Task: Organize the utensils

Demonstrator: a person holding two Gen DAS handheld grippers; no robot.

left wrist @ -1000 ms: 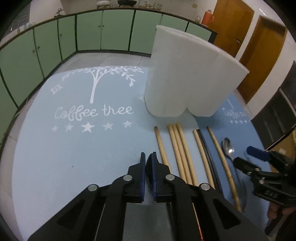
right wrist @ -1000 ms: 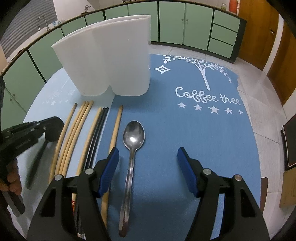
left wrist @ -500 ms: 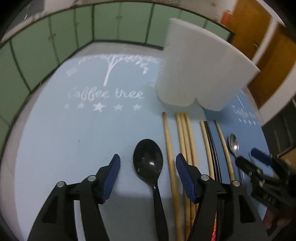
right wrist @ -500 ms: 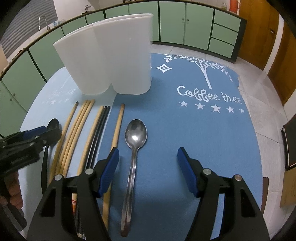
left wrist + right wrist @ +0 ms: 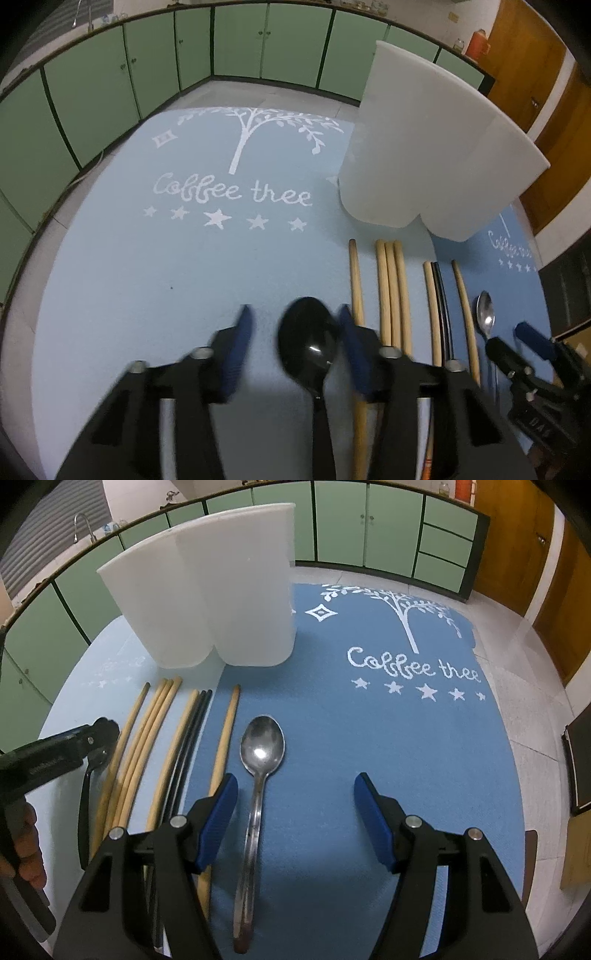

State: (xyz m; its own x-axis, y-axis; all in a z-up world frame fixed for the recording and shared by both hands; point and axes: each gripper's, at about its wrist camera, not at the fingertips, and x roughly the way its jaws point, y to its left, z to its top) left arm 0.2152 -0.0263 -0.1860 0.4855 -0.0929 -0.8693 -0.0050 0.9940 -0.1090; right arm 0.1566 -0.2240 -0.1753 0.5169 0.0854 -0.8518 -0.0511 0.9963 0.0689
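A black spoon (image 5: pixel 309 343) lies on the light blue mat between the fingers of my open left gripper (image 5: pixel 293 338), not gripped. Several wooden and black chopsticks (image 5: pixel 393 291) lie in a row to its right, below the white two-part utensil holder (image 5: pixel 432 147). A metal spoon (image 5: pixel 260 753) lies on the darker blue mat just inside the left finger of my open, empty right gripper (image 5: pixel 295 805). The chopsticks (image 5: pixel 162 731) and the holder (image 5: pixel 207 602) also show in the right wrist view, and the black spoon's handle (image 5: pixel 85 794) shows at far left.
Two blue "Coffee tree" mats (image 5: pixel 166 258) (image 5: pixel 406 738) cover the round table. Green cabinets (image 5: pixel 110 74) ring the room, with wooden doors (image 5: pixel 535 74) at the right. The left gripper body (image 5: pixel 48 757) and a hand show at the right wrist view's left edge.
My left gripper went from shut to open, and the black spoon now lies between its fingers on the mat. The right gripper stayed open over the metal spoon.
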